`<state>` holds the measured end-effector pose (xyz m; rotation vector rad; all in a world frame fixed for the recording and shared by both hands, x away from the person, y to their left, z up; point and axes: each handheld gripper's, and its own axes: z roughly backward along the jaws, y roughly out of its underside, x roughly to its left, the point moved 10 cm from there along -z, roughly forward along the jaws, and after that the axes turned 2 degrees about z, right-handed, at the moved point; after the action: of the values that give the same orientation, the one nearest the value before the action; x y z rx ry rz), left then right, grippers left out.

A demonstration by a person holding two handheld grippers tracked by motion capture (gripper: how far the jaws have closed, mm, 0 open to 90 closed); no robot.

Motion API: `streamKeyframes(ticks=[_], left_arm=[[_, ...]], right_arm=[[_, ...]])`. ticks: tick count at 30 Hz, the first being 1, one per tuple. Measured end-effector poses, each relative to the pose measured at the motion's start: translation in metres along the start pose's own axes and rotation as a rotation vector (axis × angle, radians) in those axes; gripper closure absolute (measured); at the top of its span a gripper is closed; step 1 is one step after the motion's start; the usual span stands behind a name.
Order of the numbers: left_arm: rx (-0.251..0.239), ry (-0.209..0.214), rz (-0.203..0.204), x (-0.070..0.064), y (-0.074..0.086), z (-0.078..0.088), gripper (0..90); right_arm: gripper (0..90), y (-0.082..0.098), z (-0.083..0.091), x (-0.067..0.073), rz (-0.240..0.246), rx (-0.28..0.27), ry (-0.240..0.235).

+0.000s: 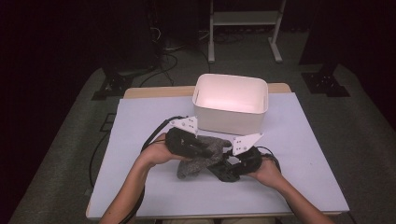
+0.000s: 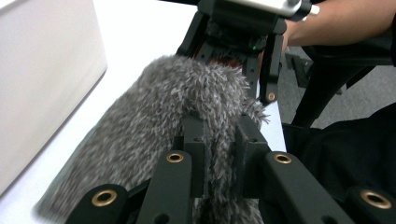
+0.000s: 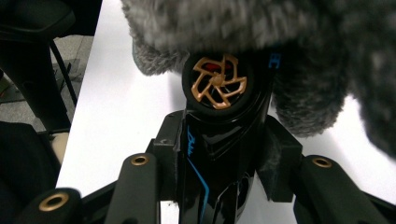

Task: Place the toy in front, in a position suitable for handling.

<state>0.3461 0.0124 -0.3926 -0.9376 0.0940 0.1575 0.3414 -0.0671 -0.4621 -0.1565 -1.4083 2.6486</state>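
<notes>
While my left claw (image 2: 219, 140) pinched a fold of the fuzzy grey pouch (image 2: 163, 126), I saw my right claw (image 3: 224, 163) clamped on a glossy black hair dryer (image 3: 217, 140) (its gold fan grille faced that claw's camera). Both met above the pale surface (image 1: 299, 140), just in front of the white bin (image 1: 231, 102), with the pouch draped over the dryer's far end and trailing down onto the surface.
</notes>
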Motion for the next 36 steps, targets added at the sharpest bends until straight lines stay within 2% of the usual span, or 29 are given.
streamKeyframes(ticks=[5,8,12,18,20,23,28,31,34,36], left_arm=[[0.012,-0.014,0.029,0.005,0.013,0.001,78.6],[0.005,-0.006,0.046,0.006,0.018,-0.001,78.6],[0.006,0.007,0.022,0.003,0.010,-0.005,78.6],[-0.007,0.006,-0.013,-0.004,-0.010,0.000,78.6],[0.009,-0.001,-0.026,-0.004,-0.010,0.001,78.6],[0.017,-0.008,-0.014,-0.002,-0.003,0.000,78.6],[-0.004,0.002,0.024,0.001,0.014,0.000,78.7],[0.009,-0.012,0.044,0.005,0.025,0.002,78.7],[0.004,-0.008,0.049,0.005,0.027,0.002,78.7],[-0.002,-0.008,0.040,0.005,0.022,0.003,78.9]], right_arm=[[55.7,0.008,0.012,0.000,-0.010,0.007,0.011],[55.7,0.011,0.018,0.000,-0.021,0.002,0.019],[55.8,0.009,0.015,0.001,-0.009,0.008,0.026],[55.7,-0.002,0.008,0.002,0.001,-0.013,0.019],[55.8,-0.005,0.007,0.002,0.014,-0.015,0.016],[55.8,-0.002,0.011,0.002,0.010,-0.018,0.016],[55.8,0.002,0.018,0.002,0.004,-0.025,0.026],[55.8,0.004,0.021,0.002,0.005,-0.023,0.027],[55.8,0.004,0.022,0.002,-0.002,-0.027,0.025],[55.8,0.004,0.021,0.002,-0.001,-0.022,0.025]])
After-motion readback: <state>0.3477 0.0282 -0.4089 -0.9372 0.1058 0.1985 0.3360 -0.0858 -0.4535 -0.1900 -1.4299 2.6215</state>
